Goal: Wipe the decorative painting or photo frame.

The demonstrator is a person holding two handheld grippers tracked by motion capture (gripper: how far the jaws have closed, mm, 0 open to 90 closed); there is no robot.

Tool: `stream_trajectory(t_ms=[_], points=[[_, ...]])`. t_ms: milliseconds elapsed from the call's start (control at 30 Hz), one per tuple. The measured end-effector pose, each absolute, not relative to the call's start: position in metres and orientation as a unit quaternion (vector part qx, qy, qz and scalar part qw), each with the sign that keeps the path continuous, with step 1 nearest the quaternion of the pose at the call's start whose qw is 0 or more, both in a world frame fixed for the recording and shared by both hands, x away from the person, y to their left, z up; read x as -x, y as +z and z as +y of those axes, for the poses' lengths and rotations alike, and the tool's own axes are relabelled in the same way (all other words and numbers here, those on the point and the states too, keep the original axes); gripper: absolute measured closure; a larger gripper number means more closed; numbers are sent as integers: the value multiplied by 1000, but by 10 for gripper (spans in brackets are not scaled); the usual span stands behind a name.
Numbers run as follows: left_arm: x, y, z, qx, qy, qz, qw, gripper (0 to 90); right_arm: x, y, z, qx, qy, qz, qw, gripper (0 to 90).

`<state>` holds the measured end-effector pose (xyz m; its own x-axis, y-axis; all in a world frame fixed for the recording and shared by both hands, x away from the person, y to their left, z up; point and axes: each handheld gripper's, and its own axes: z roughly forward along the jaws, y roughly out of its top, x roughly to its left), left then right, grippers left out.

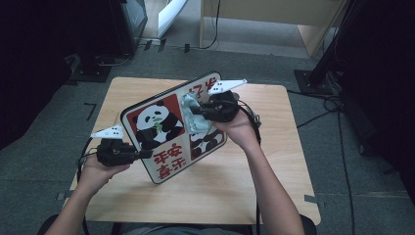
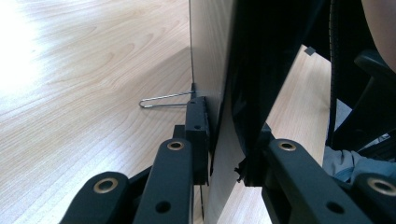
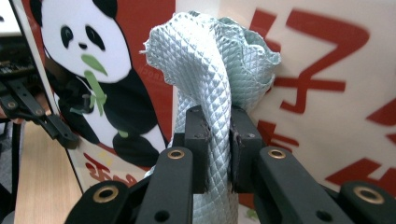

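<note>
Forearms enter from the near edge of the table (image 1: 205,205), each hand carrying 1 gripper. Left gripper (image 1: 142,153) sits at the near left, its 2 jaws clamped on the lower left edge of the panda sign (image 1: 161,132); the left gripper view shows the thin board (image 2: 219,116) pinched edge-on between the pads, with a wire clip (image 2: 163,99) on its back face above the tabletop. The sign is held tilted above the middle of the table, its printed face with pandas and red characters turned toward the person. Right gripper (image 1: 195,111) is farther in, at the sign's upper right half, jaws closed tight on a bunched pale quilted cloth (image 1: 192,117). In the right gripper view the cloth (image 3: 210,84) rises between the pads and presses against the sign (image 3: 327,84). Beyond the table lies grey floor (image 1: 244,54) with cables.
</note>
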<state>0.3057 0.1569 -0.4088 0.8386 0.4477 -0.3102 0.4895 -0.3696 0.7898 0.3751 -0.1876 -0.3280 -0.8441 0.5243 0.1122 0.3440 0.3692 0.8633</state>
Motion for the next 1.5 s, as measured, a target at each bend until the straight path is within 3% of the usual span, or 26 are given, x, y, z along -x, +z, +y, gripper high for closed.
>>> stream_trajectory(t_ms=[1500], points=[[-307, -409, 157, -829, -33, 277, 485, 769, -358, -394, -197, -295, 451, 839, 71, 807]])
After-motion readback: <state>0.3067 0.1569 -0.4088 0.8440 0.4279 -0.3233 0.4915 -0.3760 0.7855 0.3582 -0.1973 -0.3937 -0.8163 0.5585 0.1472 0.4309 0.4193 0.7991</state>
